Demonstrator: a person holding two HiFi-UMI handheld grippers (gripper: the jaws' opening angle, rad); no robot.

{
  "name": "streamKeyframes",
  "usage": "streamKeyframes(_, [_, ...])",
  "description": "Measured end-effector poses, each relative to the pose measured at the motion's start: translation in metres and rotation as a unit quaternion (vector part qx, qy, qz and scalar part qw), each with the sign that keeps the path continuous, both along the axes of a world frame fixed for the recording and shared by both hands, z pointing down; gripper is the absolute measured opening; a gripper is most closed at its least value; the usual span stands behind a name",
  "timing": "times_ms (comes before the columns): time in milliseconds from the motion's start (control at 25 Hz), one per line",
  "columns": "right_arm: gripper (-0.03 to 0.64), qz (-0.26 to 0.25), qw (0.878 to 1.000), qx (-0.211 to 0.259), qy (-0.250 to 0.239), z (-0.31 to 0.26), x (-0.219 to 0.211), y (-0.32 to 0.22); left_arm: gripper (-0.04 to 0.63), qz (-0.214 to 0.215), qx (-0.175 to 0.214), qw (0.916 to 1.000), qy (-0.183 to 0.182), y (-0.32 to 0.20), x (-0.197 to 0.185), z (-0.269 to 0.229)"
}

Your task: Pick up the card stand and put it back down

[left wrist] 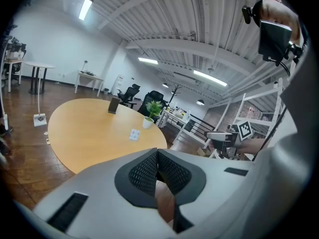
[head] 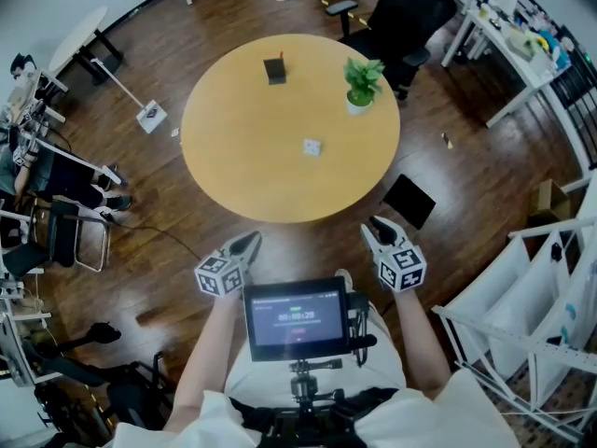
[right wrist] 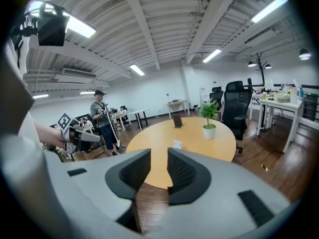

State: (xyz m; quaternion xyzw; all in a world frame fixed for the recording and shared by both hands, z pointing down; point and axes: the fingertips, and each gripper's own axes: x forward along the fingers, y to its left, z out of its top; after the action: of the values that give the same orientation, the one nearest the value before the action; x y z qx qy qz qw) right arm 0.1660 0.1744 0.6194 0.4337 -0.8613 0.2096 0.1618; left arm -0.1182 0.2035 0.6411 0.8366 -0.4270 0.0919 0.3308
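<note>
Card stand [head: 274, 69], as we read it, is the small dark upright piece at about 11 o'clock on the round bench [head: 233, 171], close to the far rim. A potted plant [head: 361, 84] stands at 1 o'clock and a small white item [head: 312, 146] lies near the middle. We judge the stand to be light and stiff, probably hard plastic, so it should lift easily but may tip or skid if nudged. Its faces could be slick, so we would take it across its two flat sides, low on the body, with a level squeeze.

Both grippers hang off the bench at its 6 o'clock edge, over the wooden floor, well apart from the stand. The left gripper [head: 246, 245] has its jaws together at the tips, with nothing in them. The right gripper [head: 376, 231] has its jaws apart and the gap bare. From the right jaws the stand lies toward 11 o'clock, across the whole bench.
</note>
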Motion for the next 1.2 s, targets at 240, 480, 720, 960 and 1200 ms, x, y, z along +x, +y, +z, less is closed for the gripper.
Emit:
streamKeyframes(240, [0.118,-0.004,1.000,0.004,0.000,-0.003,-0.002,-0.004,0.000,0.000,0.002,1.0000,-0.001,-0.006,-0.002,-0.003])
streamKeyframes(480, [0.116,-0.015,0.998,0.050,0.027,-0.020,-0.005,-0.010,0.000,-0.002,0.006,1.0000,-0.002,-0.009,-0.006,-0.006])
streamKeyframes(720, [0.115,-0.018,0.997,0.070,0.025,-0.031,-0.005,-0.009,0.000,-0.011,0.010,0.9999,0.008,-0.010,-0.010,-0.012])
streamKeyframes(960, [0.115,-0.019,0.997,0.071,0.030,-0.027,0.003,-0.005,0.000,-0.007,0.012,0.9999,0.005,-0.008,-0.004,-0.015])
streamKeyframes(1200, [0.115,-0.016,0.997,0.072,0.027,-0.033,0.005,-0.002,0.000,-0.006,0.014,0.9999,0.007,-0.005,0.003,-0.015])
